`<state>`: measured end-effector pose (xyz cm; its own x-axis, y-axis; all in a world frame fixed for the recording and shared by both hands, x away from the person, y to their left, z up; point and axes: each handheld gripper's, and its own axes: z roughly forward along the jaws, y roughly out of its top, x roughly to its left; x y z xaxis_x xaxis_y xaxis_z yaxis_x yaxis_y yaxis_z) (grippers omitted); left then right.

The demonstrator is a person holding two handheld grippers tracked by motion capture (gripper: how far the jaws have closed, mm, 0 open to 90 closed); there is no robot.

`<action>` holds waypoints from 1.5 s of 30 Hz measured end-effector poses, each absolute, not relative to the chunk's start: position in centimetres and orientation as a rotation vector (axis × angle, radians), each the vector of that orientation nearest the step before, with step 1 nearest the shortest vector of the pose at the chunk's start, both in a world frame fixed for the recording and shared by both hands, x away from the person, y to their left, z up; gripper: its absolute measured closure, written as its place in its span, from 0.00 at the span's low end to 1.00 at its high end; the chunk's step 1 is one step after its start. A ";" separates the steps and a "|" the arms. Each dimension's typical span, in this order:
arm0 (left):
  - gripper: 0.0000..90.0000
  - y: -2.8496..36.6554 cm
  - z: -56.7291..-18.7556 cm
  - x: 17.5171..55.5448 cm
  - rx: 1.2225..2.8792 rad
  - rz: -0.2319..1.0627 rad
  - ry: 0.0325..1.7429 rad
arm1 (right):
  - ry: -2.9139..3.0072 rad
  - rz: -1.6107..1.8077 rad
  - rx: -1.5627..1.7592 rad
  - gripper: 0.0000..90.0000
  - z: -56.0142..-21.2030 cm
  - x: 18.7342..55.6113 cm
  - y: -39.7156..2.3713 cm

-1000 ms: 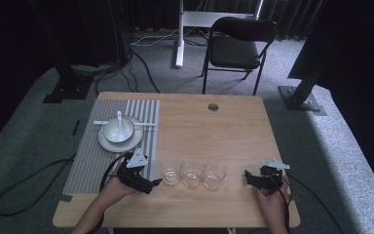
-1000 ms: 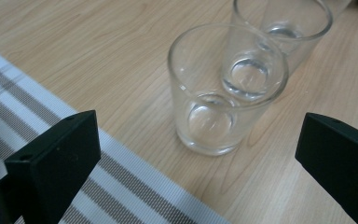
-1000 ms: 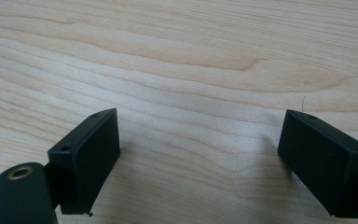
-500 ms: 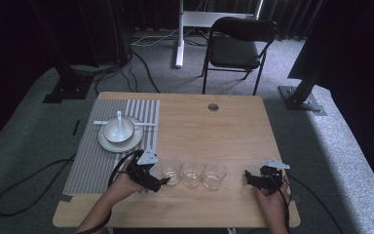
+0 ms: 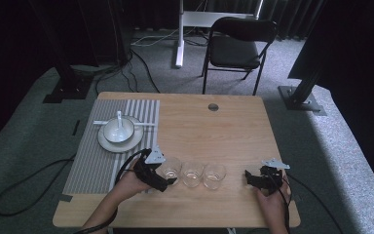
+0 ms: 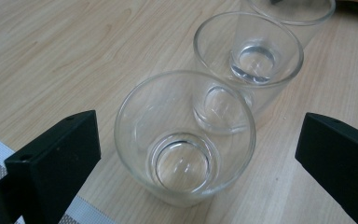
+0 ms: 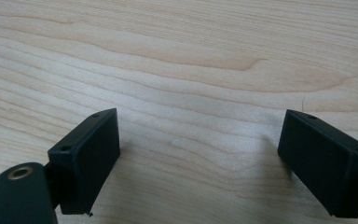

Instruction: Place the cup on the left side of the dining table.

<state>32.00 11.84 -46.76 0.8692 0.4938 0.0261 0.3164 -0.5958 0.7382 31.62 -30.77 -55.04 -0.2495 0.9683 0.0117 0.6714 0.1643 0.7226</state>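
Striped mat: a grey ribbed mat [image 5: 90, 156] covers the left part of my pale wooden surface [image 5: 199, 122]; on it sits a white plate [image 5: 108, 142] carrying a white bowl [image 5: 118, 130] with a white spoon [image 5: 120, 120] in it.
My left arm: the forearm comes in from the bottom edge, angled up and to the right, my hand wrapped around the black left tool [image 5: 168, 179].
Left tool: jaws spread wide, one on each side of the nearest clear glass tumbler [image 6: 185, 137], neither jaw touching it.
Nearest tumbler: upright and empty, standing on the wood just beside the mat's edge, leftmost in a row of three.
Middle clear tumbler [image 6: 248, 57]: right behind the nearest one in the left gripper view.
Third clear tumbler [image 5: 214, 175]: at the right end of the row.
Right tool [image 5: 247, 175]: well apart from the glasses, low over bare wood, jaws wide apart and empty.
My right hand: low at the surface's near edge, tool pointing left.
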 end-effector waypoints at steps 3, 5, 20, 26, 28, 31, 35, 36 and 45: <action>0.00 11.5 -46.7 32.1 2.254 0.283 0.576 | 1.989 0.861 1.550 0.14 -55.0 31.6 -30.8; 0.00 11.3 -46.7 32.2 2.252 0.277 0.571 | 1.989 0.860 1.550 0.14 -55.0 31.6 -30.8; 0.00 9.4 -46.0 33.0 2.275 0.267 0.522 | 1.989 0.861 1.550 0.14 -55.0 31.6 -30.8; 0.00 8.3 -45.9 33.1 2.289 0.257 0.496 | 1.989 0.861 1.550 0.14 -55.0 31.6 -30.8; 0.00 7.8 -45.9 33.1 2.296 0.252 0.483 | 1.989 0.861 1.550 0.14 -55.0 31.6 -30.8; 0.00 7.4 -45.9 33.1 2.303 0.239 0.471 | 1.989 0.861 1.550 0.14 -55.0 31.6 -30.8; 0.00 6.7 -46.2 33.2 2.319 0.227 0.456 | 1.989 0.861 1.550 0.14 -55.0 31.6 -30.8; 0.00 6.6 -46.2 33.3 2.324 0.236 0.456 | 1.989 0.861 1.550 0.14 -55.0 31.6 -30.8; 0.00 5.1 -46.6 33.7 2.364 0.202 0.436 | 1.989 0.861 1.550 0.14 -55.0 31.6 -30.8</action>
<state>33.67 5.14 -46.64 0.9306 0.3654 0.0229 0.2535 -0.6883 0.6797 31.62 -30.77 -55.03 -0.2493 0.9683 0.0122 0.6716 0.1638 0.7226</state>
